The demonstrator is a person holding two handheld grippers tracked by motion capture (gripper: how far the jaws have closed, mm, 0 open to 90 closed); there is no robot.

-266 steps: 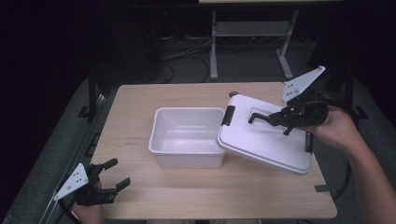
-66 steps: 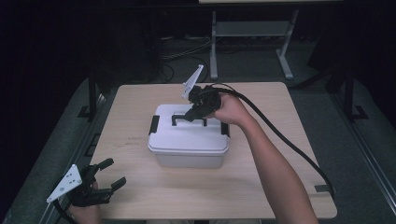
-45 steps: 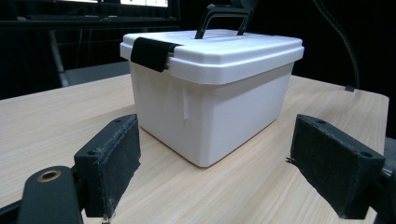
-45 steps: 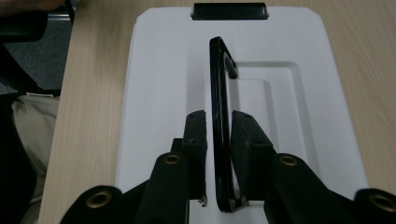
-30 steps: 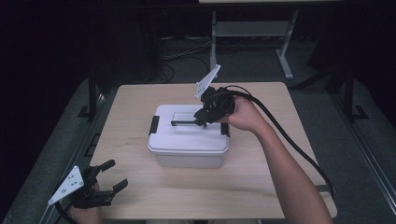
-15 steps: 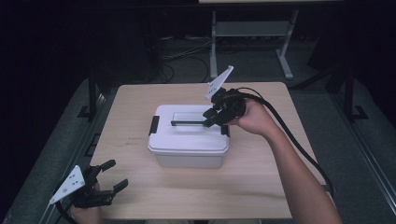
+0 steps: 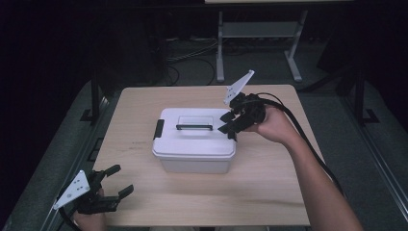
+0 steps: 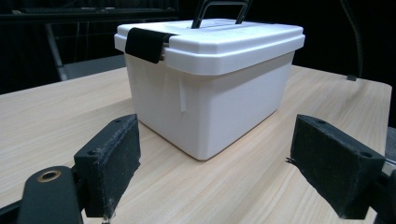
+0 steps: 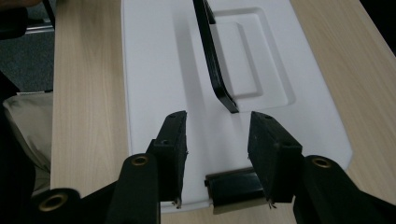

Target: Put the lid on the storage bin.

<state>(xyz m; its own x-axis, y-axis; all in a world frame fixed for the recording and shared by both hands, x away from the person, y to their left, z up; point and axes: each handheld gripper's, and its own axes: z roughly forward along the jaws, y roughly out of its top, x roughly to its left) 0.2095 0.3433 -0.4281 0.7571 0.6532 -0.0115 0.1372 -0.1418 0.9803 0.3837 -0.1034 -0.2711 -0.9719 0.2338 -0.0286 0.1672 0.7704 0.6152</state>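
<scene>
1. High view: one white box [image 7: 194,153] stands near the middle of one wooden table [image 7: 269,192]; one white lid [image 7: 192,134] sits closed on it; one black handle [image 7: 194,127] lies across the lid top; one black latch [image 7: 158,129] shows at the lid's left end; the right gripper [image 7: 226,122] hangs over the lid's right end, and its jaws, which have just been opening, stand part open with nothing held; the left gripper [image 7: 120,180] rests at the table's near left corner, well apart from the box, jaws spread and empty.
2. Left gripper view: two black jaws stand wide apart above the table [image 8: 56,116], nothing between them; the box [image 8: 210,102] stands ahead, lid [image 8: 224,39] closed; one latch [image 8: 144,44] clasps the near end; the handle [image 8: 219,7] stands up on top.
3. Right gripper view: two jaws stand part open above the lid [image 9: 159,70], gripping nothing; the handle [image 9: 215,65] ends just ahead of them; one latch [image 9: 233,186] lies below, between the jaws; the table [image 9: 84,93] shows on either side.
</scene>
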